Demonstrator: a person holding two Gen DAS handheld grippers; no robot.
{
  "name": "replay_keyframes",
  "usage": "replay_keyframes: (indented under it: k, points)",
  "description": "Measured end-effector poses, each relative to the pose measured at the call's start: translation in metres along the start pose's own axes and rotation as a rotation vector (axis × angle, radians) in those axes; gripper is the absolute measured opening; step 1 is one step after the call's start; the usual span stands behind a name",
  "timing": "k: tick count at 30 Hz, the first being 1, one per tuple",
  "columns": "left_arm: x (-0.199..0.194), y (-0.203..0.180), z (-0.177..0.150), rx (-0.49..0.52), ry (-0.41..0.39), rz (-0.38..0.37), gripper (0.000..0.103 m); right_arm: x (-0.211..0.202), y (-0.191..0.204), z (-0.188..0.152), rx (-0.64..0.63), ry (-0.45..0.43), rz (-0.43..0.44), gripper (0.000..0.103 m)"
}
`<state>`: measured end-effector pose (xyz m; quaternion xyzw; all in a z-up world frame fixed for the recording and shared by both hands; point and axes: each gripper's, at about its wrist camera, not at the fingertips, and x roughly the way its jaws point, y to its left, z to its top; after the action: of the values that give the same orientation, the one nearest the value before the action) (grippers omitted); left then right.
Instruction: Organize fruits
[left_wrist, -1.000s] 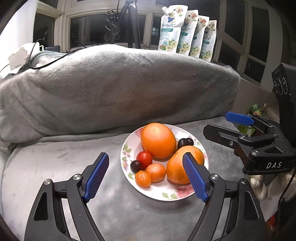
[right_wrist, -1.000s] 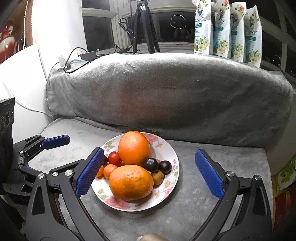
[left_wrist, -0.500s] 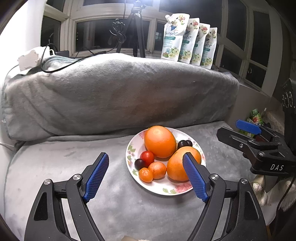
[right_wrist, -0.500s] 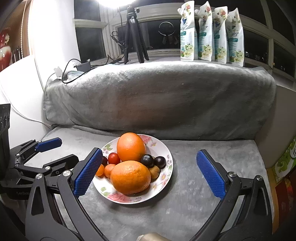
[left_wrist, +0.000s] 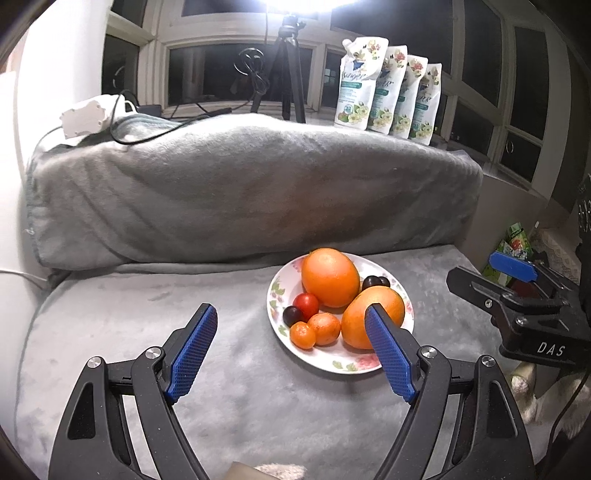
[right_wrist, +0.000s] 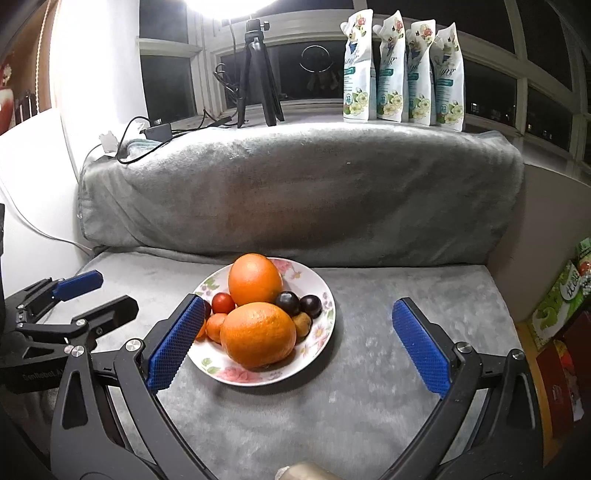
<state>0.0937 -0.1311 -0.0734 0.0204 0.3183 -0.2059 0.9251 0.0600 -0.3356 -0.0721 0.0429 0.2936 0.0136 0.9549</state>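
Left gripper (left_wrist: 291, 332): black plastic linkage arms, silver screw heads at the pivots, blue cross-hatched pads on the inner faces. Right gripper (right_wrist: 299, 325): same build; its body, seen from the left wrist view, carries white "DAS" lettering. The left gripper's body has faint grey lettering, not legible.

A home at night: grey blanket (right_wrist: 295, 192) over a sofa, refill pouches (right_wrist: 402, 70) and tripod (right_wrist: 258, 74) behind it.
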Motion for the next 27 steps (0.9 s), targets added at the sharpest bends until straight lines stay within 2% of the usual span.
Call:
replay_keyframes:
  k: [5, 15, 27]
  points:
    - [-0.013, -0.002, -0.004, 0.010, -0.022, 0.030, 0.088, -0.012, 0.006, -0.005, -0.011, -0.018, -0.027, 0.103]
    - [-0.026, 0.002, -0.008, -0.015, -0.032, 0.038, 0.088, -0.032, 0.014, -0.004, -0.012, -0.084, -0.083, 0.103]
    - [-0.033, 0.006, -0.008, -0.029, -0.052, 0.049, 0.088, -0.036, 0.017, -0.002, -0.017, -0.096, -0.083, 0.103]
